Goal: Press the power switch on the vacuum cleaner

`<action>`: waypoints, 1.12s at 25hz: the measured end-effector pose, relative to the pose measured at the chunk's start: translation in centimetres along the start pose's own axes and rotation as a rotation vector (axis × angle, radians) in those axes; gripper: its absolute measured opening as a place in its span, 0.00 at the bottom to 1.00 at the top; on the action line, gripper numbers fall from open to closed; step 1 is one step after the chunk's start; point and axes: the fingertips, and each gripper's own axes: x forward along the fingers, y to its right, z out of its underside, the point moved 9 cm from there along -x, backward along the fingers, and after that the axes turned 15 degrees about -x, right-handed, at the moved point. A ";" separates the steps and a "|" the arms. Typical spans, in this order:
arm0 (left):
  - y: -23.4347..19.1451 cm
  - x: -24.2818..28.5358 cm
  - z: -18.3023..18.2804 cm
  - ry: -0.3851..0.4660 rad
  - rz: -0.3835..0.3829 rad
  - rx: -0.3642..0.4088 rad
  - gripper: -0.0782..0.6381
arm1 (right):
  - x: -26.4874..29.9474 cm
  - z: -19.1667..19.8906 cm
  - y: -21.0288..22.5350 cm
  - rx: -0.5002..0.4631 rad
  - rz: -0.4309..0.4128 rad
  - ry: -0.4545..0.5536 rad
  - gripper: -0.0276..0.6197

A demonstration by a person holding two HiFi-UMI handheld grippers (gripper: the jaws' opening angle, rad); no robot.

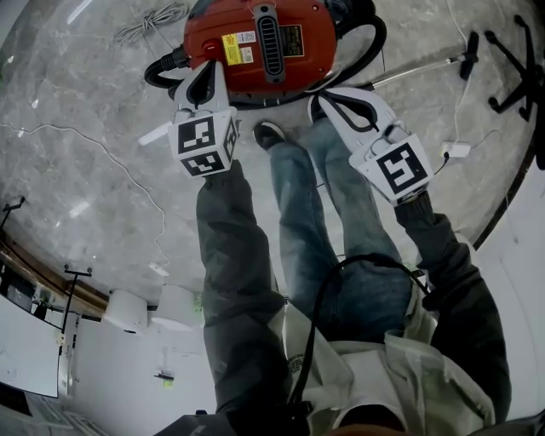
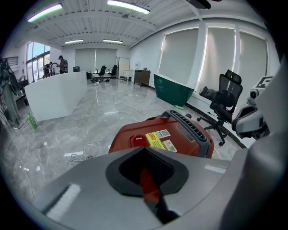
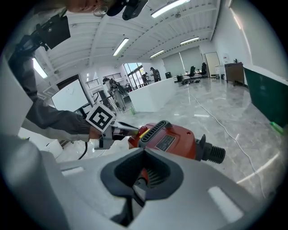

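The red vacuum cleaner (image 1: 255,38) stands on the marble floor at the top of the head view, with a black handle and a yellow label on its top. In the left gripper view its rounded red power switch (image 2: 137,139) shows just left of the yellow label (image 2: 157,138). My left gripper (image 1: 208,72) is shut and empty, with its tip over the vacuum's near-left top, a short way from the switch. My right gripper (image 1: 329,99) is also shut and empty, by the vacuum's near-right edge. The right gripper view shows the vacuum (image 3: 173,141) and the left gripper (image 3: 121,129) reaching over it.
A black hose (image 1: 368,51) loops off the vacuum's right side, beside a metal wand (image 1: 417,68). An office chair base (image 1: 519,60) stands at the far right and a coiled white cord (image 1: 153,21) lies at the top left. The person's shoe (image 1: 268,134) is just below the vacuum.
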 end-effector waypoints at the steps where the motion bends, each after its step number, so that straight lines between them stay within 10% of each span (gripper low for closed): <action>1: 0.1 0.0 0.0 -0.005 -0.004 0.018 0.11 | 0.0 0.1 -0.2 0.001 -0.005 -0.003 0.04; 28: -0.2 2.7 -3.7 -0.051 0.011 0.194 0.10 | -0.3 1.1 -1.3 0.029 -0.059 0.007 0.04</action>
